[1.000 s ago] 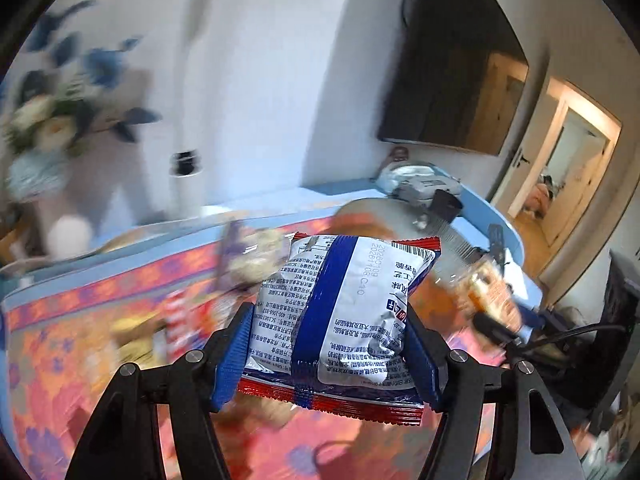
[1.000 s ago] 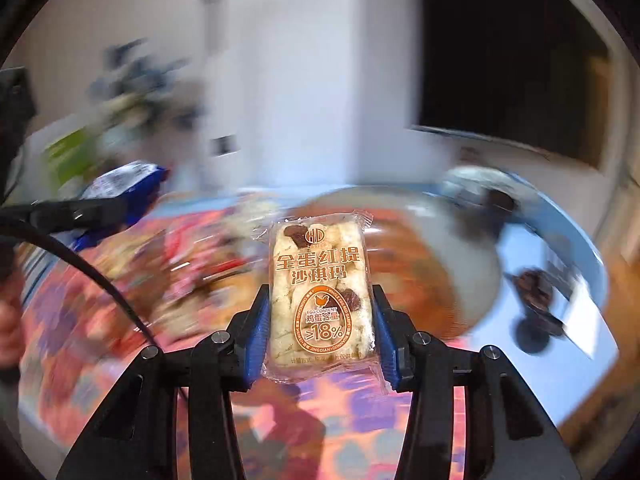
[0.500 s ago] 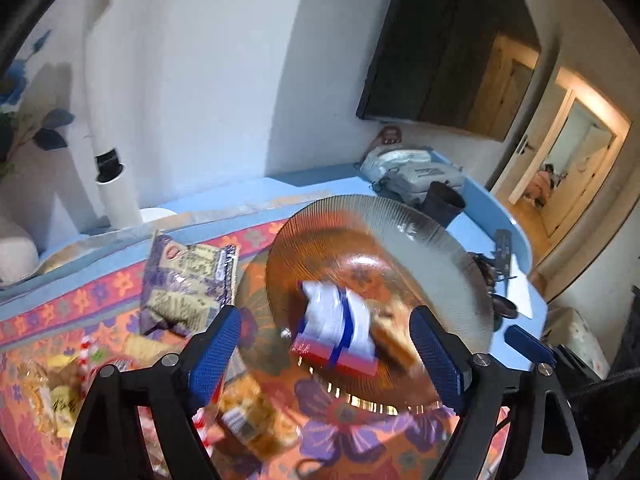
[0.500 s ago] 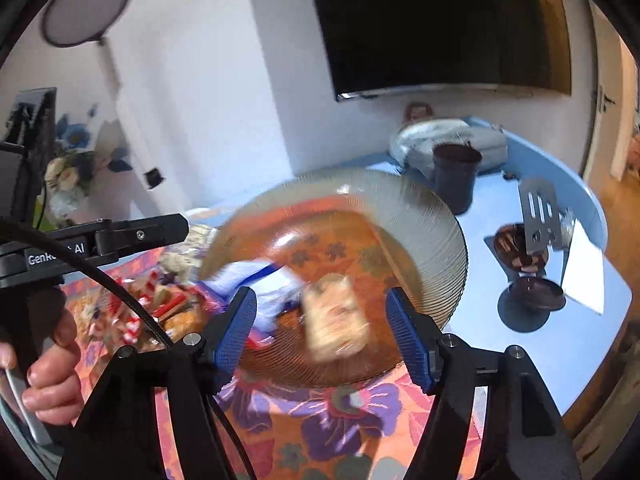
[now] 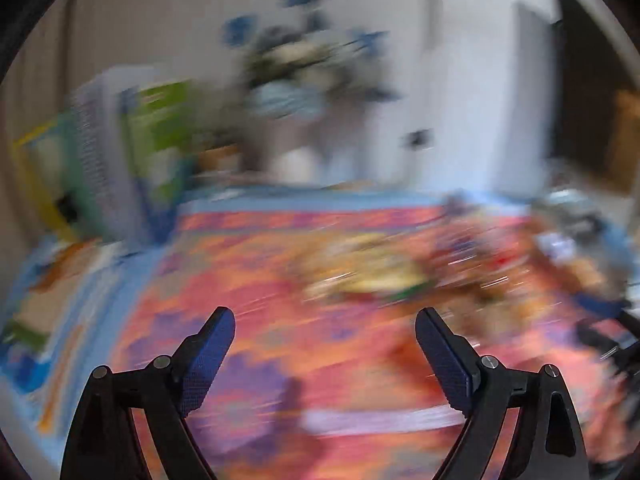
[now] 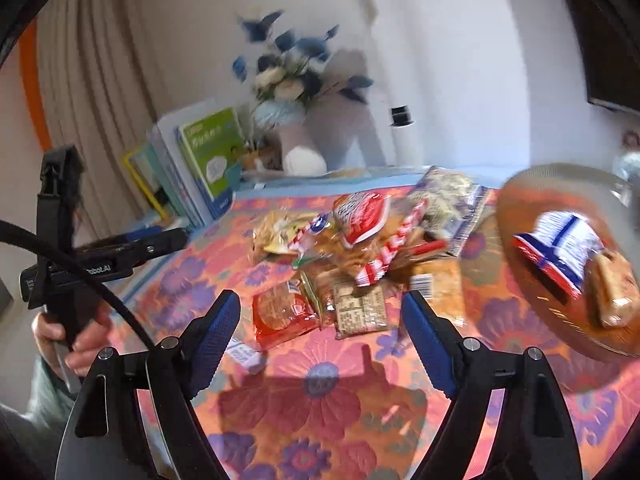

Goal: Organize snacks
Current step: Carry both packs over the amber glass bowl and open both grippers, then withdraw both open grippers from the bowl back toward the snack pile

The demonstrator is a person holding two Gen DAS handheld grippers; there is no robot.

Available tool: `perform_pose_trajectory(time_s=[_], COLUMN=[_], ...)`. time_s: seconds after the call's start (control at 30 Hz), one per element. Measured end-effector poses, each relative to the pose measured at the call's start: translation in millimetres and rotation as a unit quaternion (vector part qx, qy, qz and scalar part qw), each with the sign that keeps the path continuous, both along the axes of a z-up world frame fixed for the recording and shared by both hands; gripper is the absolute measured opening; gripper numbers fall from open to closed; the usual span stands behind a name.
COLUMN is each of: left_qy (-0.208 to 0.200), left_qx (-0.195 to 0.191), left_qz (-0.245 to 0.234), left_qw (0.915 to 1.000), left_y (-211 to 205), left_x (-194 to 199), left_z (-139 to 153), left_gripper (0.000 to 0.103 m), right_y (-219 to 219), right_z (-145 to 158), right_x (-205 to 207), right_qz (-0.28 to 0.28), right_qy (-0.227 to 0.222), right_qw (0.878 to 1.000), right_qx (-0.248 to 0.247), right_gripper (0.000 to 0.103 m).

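A floral tablecloth [image 6: 320, 400] in orange, pink and purple covers most of the table, with a pale blue edge showing along its far side. Against the wall behind it stand a few upright books [image 6: 208, 152] and a vase of blue and white flowers [image 6: 288, 76]. To the right sits a wide, ribbed glass plate [image 6: 520, 200], and on it lie two snacks touching one another — a white packet with a blue stripe and red ends [image 6: 560, 248] and, just beside it toward the near rim, a tan cake bar in clear wrap [image 6: 612, 292]. The rest of the snacks lie in a loose pile [image 6: 352, 248] in the middle of the cloth, left of the plate, among them a red biscuit packet [image 6: 280, 312] nearest the front. The right gripper [image 6: 320, 320] hangs over the cloth in front of that pile, its blue-padded jaws spreading apart with nothing between them. The left gripper [image 5: 324, 344], whose own view is badly smeared, is likewise widening and empty; from the right wrist view it shows at the left edge [image 6: 132, 248], held by a hand [image 6: 68, 340], well apart from the pile.
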State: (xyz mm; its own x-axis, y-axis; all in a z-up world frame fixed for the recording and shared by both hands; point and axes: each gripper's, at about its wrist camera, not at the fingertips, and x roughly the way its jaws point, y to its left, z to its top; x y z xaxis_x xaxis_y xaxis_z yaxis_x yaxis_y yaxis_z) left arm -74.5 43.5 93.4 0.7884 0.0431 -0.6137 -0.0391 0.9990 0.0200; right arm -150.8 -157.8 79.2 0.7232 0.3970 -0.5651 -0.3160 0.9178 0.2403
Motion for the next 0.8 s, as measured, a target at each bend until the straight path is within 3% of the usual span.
perform_pose_trajectory(time_s=[0.07,0.2,0.37,0.8], left_qy=[0.008,0.022,0.031,0.037], left_qx=[-0.003,-0.077,-0.125,-0.084], left_qz=[0.013,0.027,0.029,0.010], left_qw=[0.9999,0.9965,0.9913,0.9957], left_y=[20,49,61,45], left_x=[0,7,14,19], left_z=[-22,-49,-64,-67], left_gripper=[0.090,0.090,0.090,0.090], right_y=[8,6,-2,-1], right_z=[-12,-37,-38,-40], right_x=[10,25,26,26], right_qz=[-0.012,-0.036,-0.037,-0.031], right_qy=[0.010,0.051,0.052,0.053], right_qw=[1.000,0.998,0.998,0.998], right_qx=[-0.011,-0.016,0.003,-0.002], right_gripper=[0.083,0.083,0.083,0.083])
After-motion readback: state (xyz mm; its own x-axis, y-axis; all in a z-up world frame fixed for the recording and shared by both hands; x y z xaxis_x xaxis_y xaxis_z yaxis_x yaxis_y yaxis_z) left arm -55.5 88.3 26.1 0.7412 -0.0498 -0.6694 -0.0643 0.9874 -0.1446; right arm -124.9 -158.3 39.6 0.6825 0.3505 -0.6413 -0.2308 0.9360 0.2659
